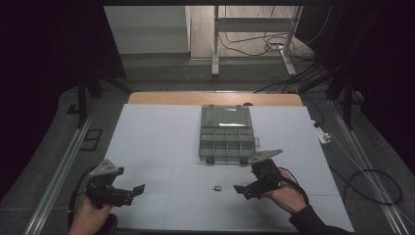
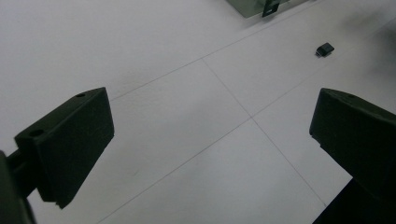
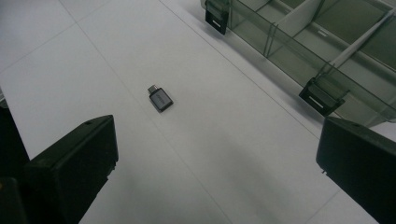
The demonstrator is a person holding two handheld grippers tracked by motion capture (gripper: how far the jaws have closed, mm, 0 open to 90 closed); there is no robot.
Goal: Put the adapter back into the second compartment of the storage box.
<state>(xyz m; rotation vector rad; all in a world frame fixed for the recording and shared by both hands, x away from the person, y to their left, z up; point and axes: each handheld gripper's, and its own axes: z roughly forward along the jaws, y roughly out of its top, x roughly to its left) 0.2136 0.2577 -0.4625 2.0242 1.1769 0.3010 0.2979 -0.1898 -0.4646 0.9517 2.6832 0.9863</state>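
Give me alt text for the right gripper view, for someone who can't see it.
A small grey USB adapter lies alone on the white table, ahead of the right gripper, whose two black fingers stand wide apart with nothing between them. At the upper right sits an open clear compartment box with two black latches along its near edge.

The left gripper (image 1: 131,191) is black, with a grey three-cornered plate (image 1: 105,168) on top. A black cable (image 1: 76,196) hangs from it in a loop. The right gripper (image 1: 243,190) is black too. It has the same kind of grey plate on top (image 1: 265,156), and a black cable (image 1: 296,182) curls round behind it. The right arm wears a dark sleeve (image 1: 313,223). Up close, each jaw is a chunky black block with slanted ends. One left jaw has two small round holes.
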